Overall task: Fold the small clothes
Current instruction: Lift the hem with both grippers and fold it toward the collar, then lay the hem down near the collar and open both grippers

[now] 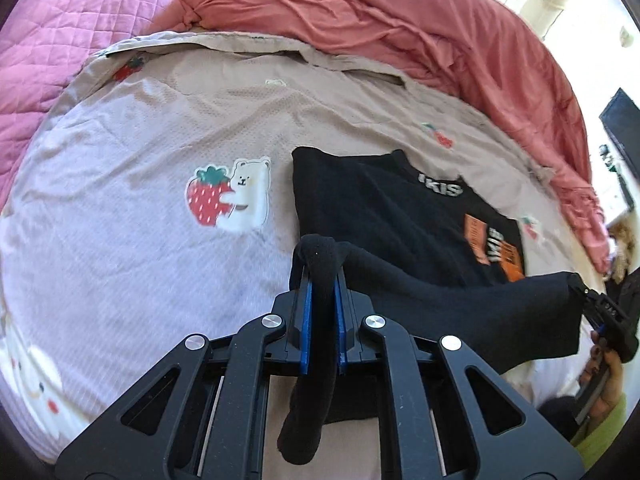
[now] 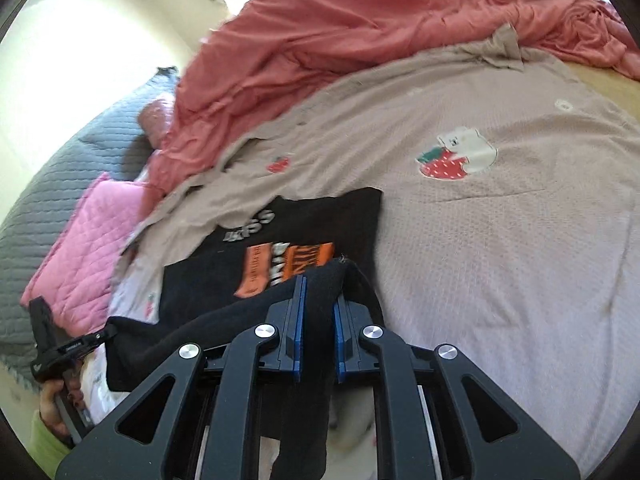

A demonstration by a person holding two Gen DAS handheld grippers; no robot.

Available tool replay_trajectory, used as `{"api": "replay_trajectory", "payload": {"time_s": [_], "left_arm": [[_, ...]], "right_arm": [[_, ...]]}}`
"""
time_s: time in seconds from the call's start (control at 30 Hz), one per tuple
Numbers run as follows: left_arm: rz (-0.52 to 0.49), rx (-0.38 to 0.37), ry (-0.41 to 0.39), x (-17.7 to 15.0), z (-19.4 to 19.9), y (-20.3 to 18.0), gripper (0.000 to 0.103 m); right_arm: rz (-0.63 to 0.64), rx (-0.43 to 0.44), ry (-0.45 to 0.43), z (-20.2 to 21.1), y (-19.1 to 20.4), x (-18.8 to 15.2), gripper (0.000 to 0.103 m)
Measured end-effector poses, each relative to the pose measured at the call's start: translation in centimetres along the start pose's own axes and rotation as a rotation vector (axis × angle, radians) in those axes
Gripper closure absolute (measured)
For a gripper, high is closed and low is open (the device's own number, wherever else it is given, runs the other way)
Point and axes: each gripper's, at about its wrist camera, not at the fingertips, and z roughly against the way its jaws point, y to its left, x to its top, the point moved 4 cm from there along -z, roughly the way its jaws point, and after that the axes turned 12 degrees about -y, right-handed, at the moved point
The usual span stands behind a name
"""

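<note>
The left gripper [image 1: 320,276] was clamped tight on one corner of the black shirt [image 1: 400,208], and the right gripper [image 2: 319,300] on the other — the hem was held raised and stretched between them. The rest of the shirt, its orange print upward, was spread on the beige sheet [image 1: 140,140] of the bed — a red blanket [image 1: 380,12] was heaped behind.

Sunlit bed [image 1: 120,264] with strawberry-print sheet, coral duvet [image 1: 400,20], pink quilt [image 1: 60,40].
</note>
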Motion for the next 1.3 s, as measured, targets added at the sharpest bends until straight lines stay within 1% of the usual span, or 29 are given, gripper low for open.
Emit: {"api": "replay_trajectory", "payload": {"time_s": [0.13, 0.2, 0.23, 0.27, 0.3, 0.33, 0.37, 0.4, 0.43, 0.47, 0.5, 0.53, 0.57, 0.6, 0.7, 0.73, 0.77, 0.83, 0.97, 1.07, 1.1, 1.13, 1.17, 1.2, 1.23, 1.27, 1.3], "left_arm": [[0.01, 0.04, 0.009, 0.5, -2.6, 0.2, 0.097], [0.013, 0.046, 0.006, 0.6, -3.2, 0.5, 0.096], [0.015, 0.049, 0.003, 0.6, -3.4, 0.6, 0.094], [0.019, 0.051, -0.003, 0.7, -3.4, 0.7, 0.088], [0.023, 0.052, -0.007, 0.7, -3.3, 0.8, 0.083], [0.031, 0.054, -0.016, 0.7, -3.0, 0.9, 0.076], [0.048, 0.048, -0.03, 0.7, -2.4, 1.1, 0.07], [0.066, 0.039, -0.043, 0.7, -1.9, 1.2, 0.068], [0.083, 0.034, -0.055, 0.6, -1.3, 1.3, 0.063], [0.099, 0.03, -0.068, 0.4, -0.6, 1.5, 0.061], [0.111, 0.026, -0.078, 0.2, 0.2, 1.6, 0.06], [0.117, 0.023, -0.081, 0.0, 0.5, 1.7, 0.06], [0.127, 0.017, -0.082, -0.3, 1.1, 1.8, 0.059], [0.133, 0.012, -0.078, -0.6, 1.4, 1.8, 0.059], [0.135, 0.006, -0.059, -1.5, 2.0, 1.8, 0.059], [0.134, -0.002, -0.052, -1.9, 2.3, 1.7, 0.057], [0.136, -0.007, -0.044, -2.3, 2.3, 1.6, 0.052], [0.131, -0.015, -0.018, -3.1, 2.2, 1.5, 0.048], [0.1, -0.01, 0.031, -4.7, 1.6, 1.1, 0.047], [0.077, 0.004, 0.094, -5.9, 0.8, 0.5, 0.045], [0.066, 0.011, 0.108, -6.2, 0.6, 0.3, 0.045], [0.057, 0.011, 0.115, -6.4, 0.4, 0.1, 0.051], [0.041, 0.01, 0.124, -6.6, 0.3, -0.2, 0.075], [0.026, 0.013, 0.131, -6.8, 0.3, -0.4, 0.089], [0.011, 0.012, 0.134, -6.8, 0.4, -0.7, 0.097], [0.012, 0.001, 0.133, -6.7, 0.5, -0.8, 0.098], [0.024, -0.024, 0.13, -6.5, 0.7, -1.0, 0.098]], "right_arm": [[-0.017, -0.046, 0.022, -2.9, -1.7, -0.9, 0.092], [-0.02, -0.046, 0.031, -3.5, -2.3, -1.5, 0.092], [-0.021, -0.04, 0.039, -3.7, -2.8, -1.7, 0.091], [-0.03, -0.029, 0.041, -3.6, -3.1, -1.7, 0.089], [-0.041, -0.018, 0.039, -3.4, -3.2, -1.6, 0.088], [-0.055, 0.008, 0.032, -3.1, -3.2, -1.4, 0.086], [-0.06, 0.022, 0.027, -2.8, -3.1, -1.2, 0.082], [-0.059, 0.033, 0.026, -2.6, -3.0, -1.2, 0.079], [-0.049, 0.043, 0.027, -2.2, -2.7, -1.1, 0.072], [-0.038, 0.044, 0.024, -1.9, -2.5, -1.1, 0.069], [-0.026, 0.041, 0.02, -1.6, -2.3, -1.1, 0.058], [-0.008, 0.019, 0.007, -1.2, -2.2, -0.9, 0.044], [0.007, -0.004, -0.009, -0.9, -2.2, -0.8, 0.043], [0.016, -0.024, -0.016, -0.6, -2.3, -0.6, 0.043], [0.007, -0.025, -0.014, 0.2, -2.4, -0.8, 0.043], [0.004, -0.02, -0.004, 0.6, -2.2, -1.1, 0.043], [0.006, -0.018, 0.005, 0.9, -2.0, -1.4, 0.042], [0.014, -0.027, 0.034, 1.4, -1.3, -2.5, 0.042], [0.009, -0.045, 0.125, 1.4, -0.4, -5.3, 0.041], [0.011, -0.049, 0.187, 1.0, -0.1, -6.9, 0.042], [0.02, -0.054, 0.208, 0.8, 0.0, -7.3, 0.043], [0.019, -0.052, 0.219, 0.7, -0.1, -7.5, 0.056], [0.008, -0.044, 0.228, 0.5, -0.2, -7.6, 0.074], [-0.007, -0.031, 0.234, 0.5, -0.3, -7.7, 0.081], [-0.025, -0.016, 0.232, 0.6, -0.5, -7.7, 0.089], [-0.04, 0.002, 0.226, 0.7, -0.5, -7.5, 0.091], [-0.058, 0.042, 0.212, 0.9, -0.4, -7.3, 0.091]]}}
